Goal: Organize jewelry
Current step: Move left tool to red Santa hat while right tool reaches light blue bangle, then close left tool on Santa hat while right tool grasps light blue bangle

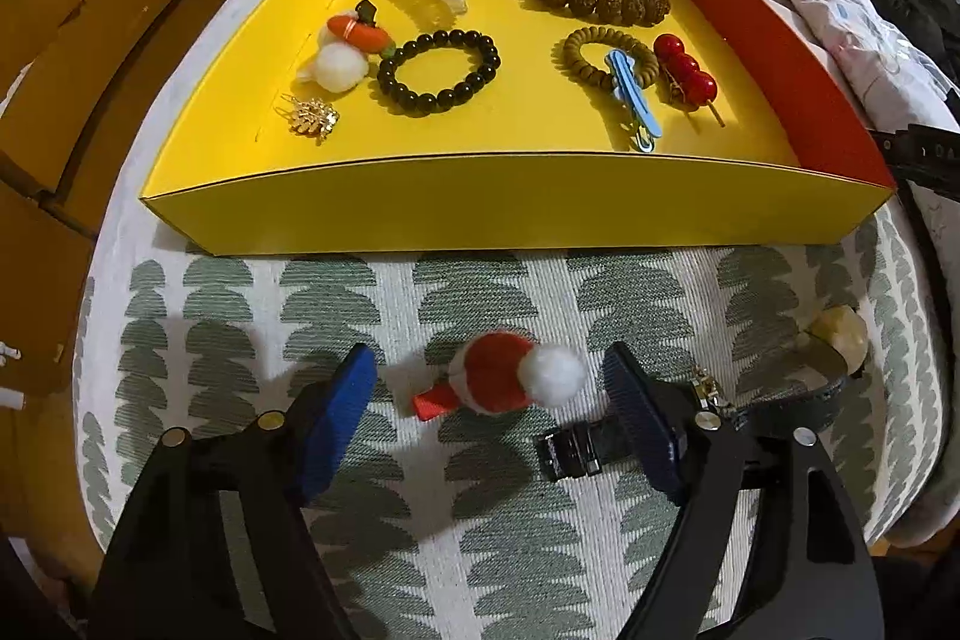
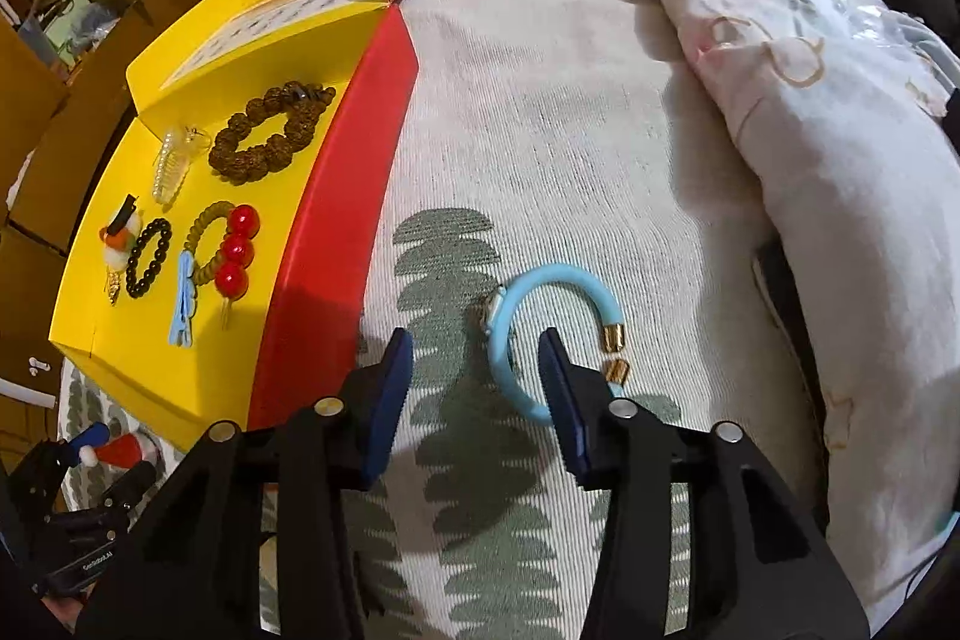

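Left tongs (image 1: 489,388) stand wide around a Santa-hat clip (image 1: 501,381), seemingly untouched, low centre. Right tongs (image 2: 477,370) gape, one pad inside the blue bangle (image 2: 528,334). Tray (image 1: 480,202) above.

The left black two-finger gripper (image 1: 489,385) points steeply down, its blue-padded fingers (image 1: 336,415) spread wide — nothing pressed between them. The right black two-finger gripper (image 2: 474,382) tilts down likewise, fingers (image 2: 384,400) parted — gripping nothing
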A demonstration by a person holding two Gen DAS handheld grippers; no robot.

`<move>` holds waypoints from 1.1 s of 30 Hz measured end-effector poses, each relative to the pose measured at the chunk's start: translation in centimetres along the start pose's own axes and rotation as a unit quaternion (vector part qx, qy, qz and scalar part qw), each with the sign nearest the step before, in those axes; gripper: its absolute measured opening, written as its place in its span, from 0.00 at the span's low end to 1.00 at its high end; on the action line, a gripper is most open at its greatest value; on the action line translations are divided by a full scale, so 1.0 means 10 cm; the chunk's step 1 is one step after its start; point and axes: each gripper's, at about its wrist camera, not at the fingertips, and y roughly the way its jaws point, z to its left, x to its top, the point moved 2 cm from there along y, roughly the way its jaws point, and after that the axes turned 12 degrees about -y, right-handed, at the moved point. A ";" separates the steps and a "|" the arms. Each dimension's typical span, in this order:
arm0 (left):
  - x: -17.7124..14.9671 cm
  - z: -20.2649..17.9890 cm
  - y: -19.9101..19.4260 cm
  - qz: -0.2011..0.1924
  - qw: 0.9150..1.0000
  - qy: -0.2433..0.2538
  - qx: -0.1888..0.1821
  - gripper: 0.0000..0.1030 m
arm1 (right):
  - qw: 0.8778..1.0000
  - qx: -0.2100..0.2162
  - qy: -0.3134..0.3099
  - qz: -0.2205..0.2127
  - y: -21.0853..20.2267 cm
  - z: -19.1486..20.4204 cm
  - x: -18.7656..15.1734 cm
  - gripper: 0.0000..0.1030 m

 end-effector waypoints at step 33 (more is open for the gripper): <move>-0.03 0.04 0.18 0.054 0.997 -0.016 -0.047 0.28 | 1.000 0.000 0.008 0.012 0.25 -0.09 0.05 0.13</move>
